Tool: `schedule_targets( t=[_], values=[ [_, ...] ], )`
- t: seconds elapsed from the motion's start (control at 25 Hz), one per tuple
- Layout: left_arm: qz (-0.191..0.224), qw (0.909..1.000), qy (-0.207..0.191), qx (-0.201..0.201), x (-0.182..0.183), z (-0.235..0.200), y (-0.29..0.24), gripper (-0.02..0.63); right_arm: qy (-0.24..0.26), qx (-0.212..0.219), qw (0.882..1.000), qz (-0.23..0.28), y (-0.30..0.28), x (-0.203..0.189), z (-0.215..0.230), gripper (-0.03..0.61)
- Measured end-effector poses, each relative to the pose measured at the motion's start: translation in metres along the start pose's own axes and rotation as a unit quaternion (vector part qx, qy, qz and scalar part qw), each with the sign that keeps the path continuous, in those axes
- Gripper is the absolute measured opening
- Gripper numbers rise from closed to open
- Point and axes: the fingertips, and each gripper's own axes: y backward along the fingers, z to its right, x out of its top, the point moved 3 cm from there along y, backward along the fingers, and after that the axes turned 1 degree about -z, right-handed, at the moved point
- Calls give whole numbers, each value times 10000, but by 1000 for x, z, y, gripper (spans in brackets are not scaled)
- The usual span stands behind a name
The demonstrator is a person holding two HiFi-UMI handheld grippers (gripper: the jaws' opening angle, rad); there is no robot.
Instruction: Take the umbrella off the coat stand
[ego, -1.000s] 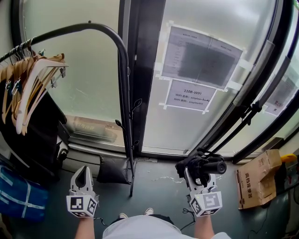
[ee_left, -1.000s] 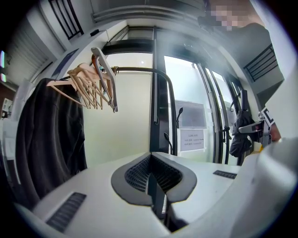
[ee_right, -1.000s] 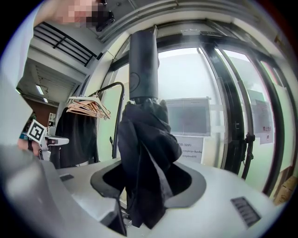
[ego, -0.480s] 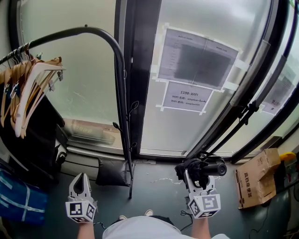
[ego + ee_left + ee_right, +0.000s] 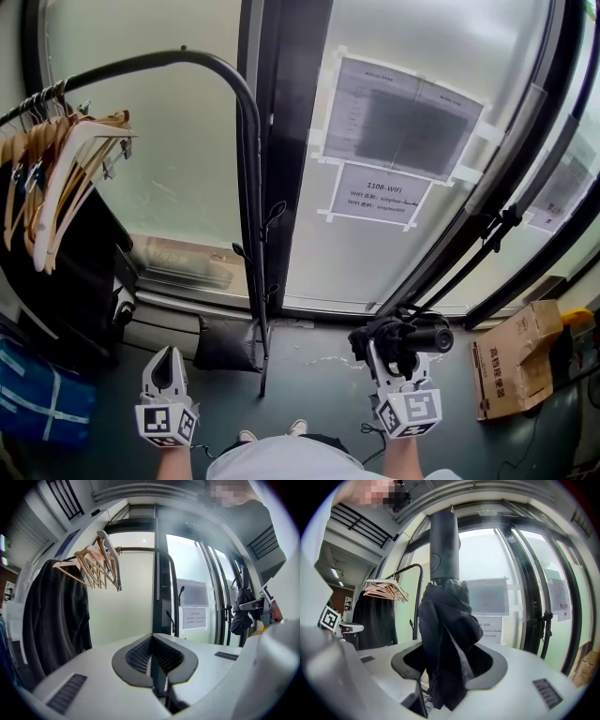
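A folded black umbrella [image 5: 403, 336] lies crosswise in my right gripper [image 5: 395, 360], which is shut on its bunched fabric. In the right gripper view the umbrella [image 5: 445, 634] stands upright between the jaws, handle end up, and fills the middle. The black coat stand [image 5: 251, 206] with small hooks rises to the left of it, apart from the umbrella, and shows again as a coat stand [image 5: 415, 597] behind the fabric. My left gripper [image 5: 167, 354] hovers low at the left, shut, with nothing in it. In the left gripper view, the left gripper [image 5: 152, 639] points at the coat stand [image 5: 174, 597].
Wooden hangers [image 5: 56, 169] and a dark coat [image 5: 66, 281] hang on the rail at the left, above a blue bag [image 5: 37, 398]. A dark pouch [image 5: 225, 342] lies by the stand's foot. Paper notices [image 5: 394, 131] are taped to the glass. A cardboard box [image 5: 516, 361] stands at the right.
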Motion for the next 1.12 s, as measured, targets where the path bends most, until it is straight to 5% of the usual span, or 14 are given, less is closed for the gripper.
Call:
schedule_targets(
  t=[1.12],
  values=[
    [-92,9999,-22,-99,-4,-18,9,23,-505,47,9987,85,0,-1,-21,235]
  ],
)
